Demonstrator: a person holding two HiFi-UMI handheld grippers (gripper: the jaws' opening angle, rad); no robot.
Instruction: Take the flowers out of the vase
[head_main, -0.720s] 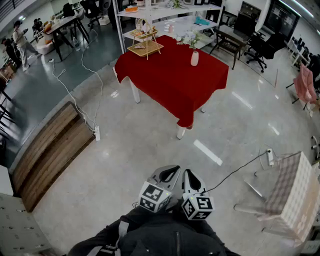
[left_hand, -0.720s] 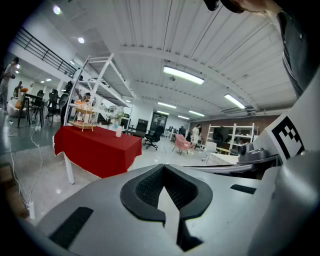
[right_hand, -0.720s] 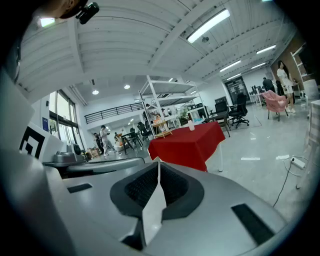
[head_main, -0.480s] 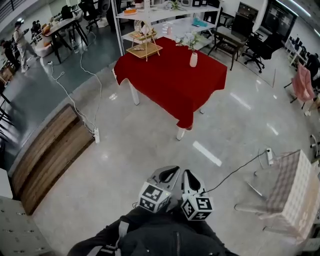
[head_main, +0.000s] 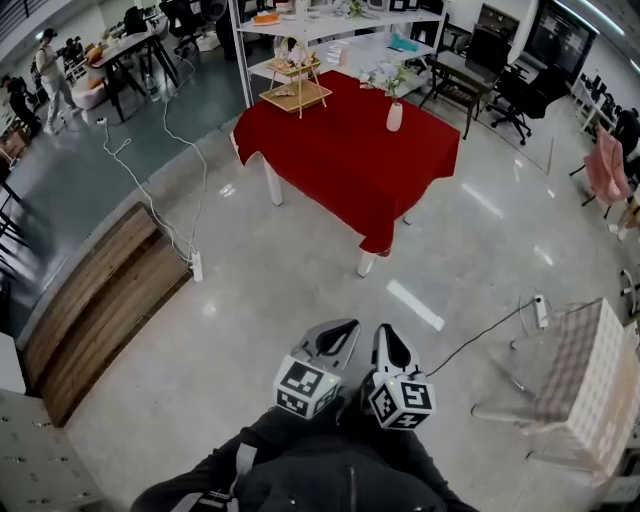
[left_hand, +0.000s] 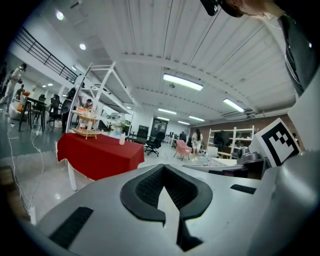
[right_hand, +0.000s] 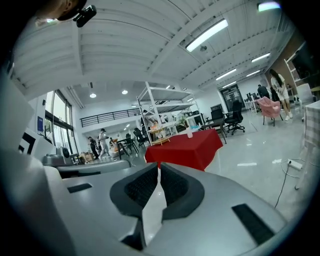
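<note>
On red table (head_main: 345, 170), vase (head_main: 394, 116) with flowers (head_main: 386, 77)

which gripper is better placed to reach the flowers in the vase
Right, only slightly. Both grippers are shut, side by side, far from the red table. In the head view the vase lines up nearly straight ahead of the right gripper; the left gripper sits off to its side.
</note>
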